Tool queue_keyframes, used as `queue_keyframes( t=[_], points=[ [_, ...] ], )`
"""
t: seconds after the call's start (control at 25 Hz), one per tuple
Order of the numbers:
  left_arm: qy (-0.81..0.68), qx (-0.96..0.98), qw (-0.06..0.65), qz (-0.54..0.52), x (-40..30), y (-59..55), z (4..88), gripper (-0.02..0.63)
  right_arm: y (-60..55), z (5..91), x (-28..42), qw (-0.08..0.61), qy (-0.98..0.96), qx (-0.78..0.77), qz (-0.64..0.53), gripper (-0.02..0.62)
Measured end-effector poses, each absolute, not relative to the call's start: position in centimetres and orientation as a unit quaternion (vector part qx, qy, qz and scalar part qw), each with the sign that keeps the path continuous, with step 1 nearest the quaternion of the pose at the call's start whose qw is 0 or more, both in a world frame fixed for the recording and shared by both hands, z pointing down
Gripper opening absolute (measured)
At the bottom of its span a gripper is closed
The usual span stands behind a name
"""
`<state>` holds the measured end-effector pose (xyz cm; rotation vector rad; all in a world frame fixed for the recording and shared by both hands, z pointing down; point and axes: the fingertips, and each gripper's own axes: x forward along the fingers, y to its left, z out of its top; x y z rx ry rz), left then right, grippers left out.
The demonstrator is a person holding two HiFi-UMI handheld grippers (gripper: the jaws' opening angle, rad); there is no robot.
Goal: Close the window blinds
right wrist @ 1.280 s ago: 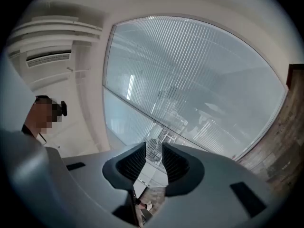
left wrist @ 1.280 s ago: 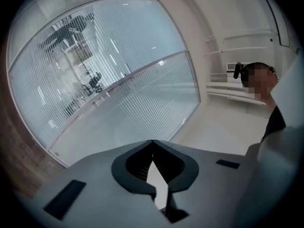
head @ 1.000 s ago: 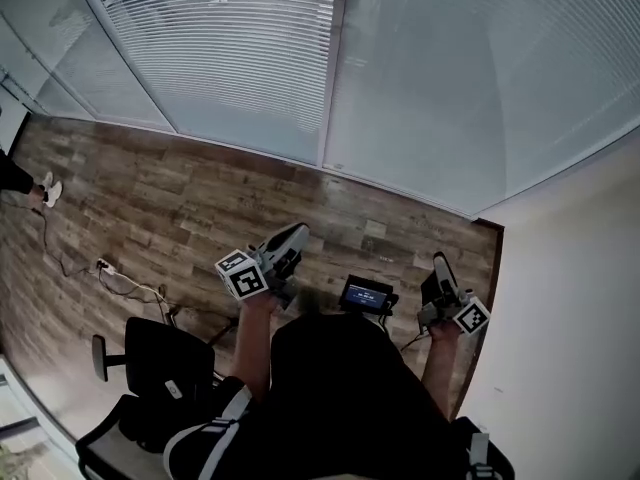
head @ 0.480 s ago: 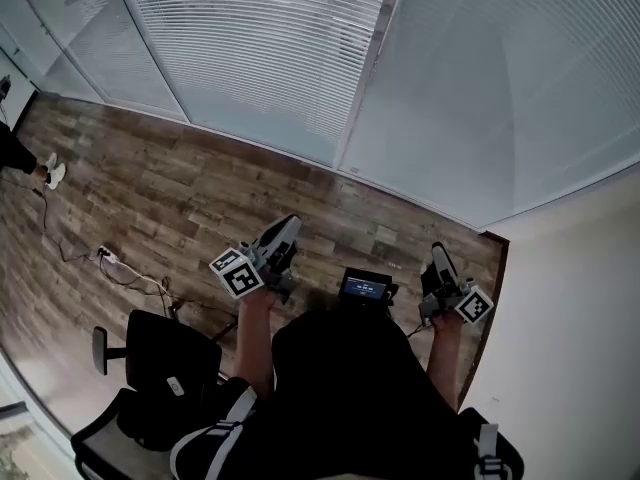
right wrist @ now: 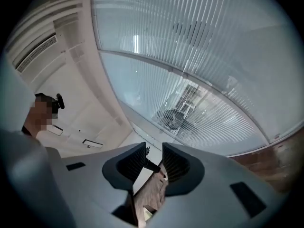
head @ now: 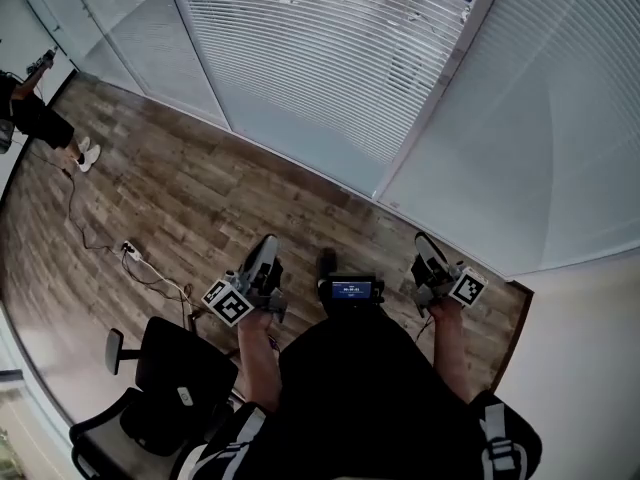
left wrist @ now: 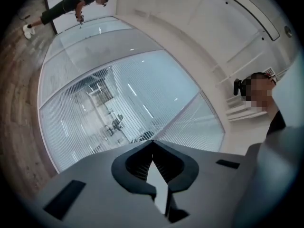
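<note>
The person is wearing a black top (head: 350, 388) with pale shoulder straps (head: 497, 436). The grey left claw (head: 268, 243) and right claw (head: 422, 240) are each carrying a white cube (head: 226, 301) printed with black squares.

Bare floor (head: 200, 198) up to blinds (head: 330, 58)

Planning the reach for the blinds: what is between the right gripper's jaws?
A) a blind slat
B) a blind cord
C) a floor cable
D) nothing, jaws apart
D: the right gripper has its jaws apart, with only wood floor showing through the gap.
</note>
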<state>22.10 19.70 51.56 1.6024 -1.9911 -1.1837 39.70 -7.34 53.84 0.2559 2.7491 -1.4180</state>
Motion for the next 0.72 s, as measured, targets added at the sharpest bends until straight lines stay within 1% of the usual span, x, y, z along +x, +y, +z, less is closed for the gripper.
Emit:
queue_keyframes(
  t=[0.16,0.32,0.4,0.56,0.72],
  points=[
    [-0.726,0.537,0.152,-0.402,14.3,19.2,50.7,0.006,-10.1,55.6,29.2,0.003,0.873,0.103,-0.478,0.117],
    [-0.743,0.541,0.131,-0.372,7.0,18.5,47.4,0.006,-11.6,54.4,19.1,0.021,0.865,0.13,-0.484,0.117],
    [-0.742,0.547,0.129,-0.366,4.8,18.1,46.6,0.006,-12.3,54.0,16.6,0.023,0.869,0.129,-0.477,0.117],
    [-0.727,0.56,0.153,-0.367,1.1,15.1,46.7,0.006,-14.7,52.7,13.9,0.031,0.874,0.103,-0.474,0.117],
    [-0.72,0.561,0.165,-0.374,-3.5,13.3,48.2,0.006,-16.4,54.8,12.7,-0.011,0.883,0.05,-0.466,0.117]
  ],
)
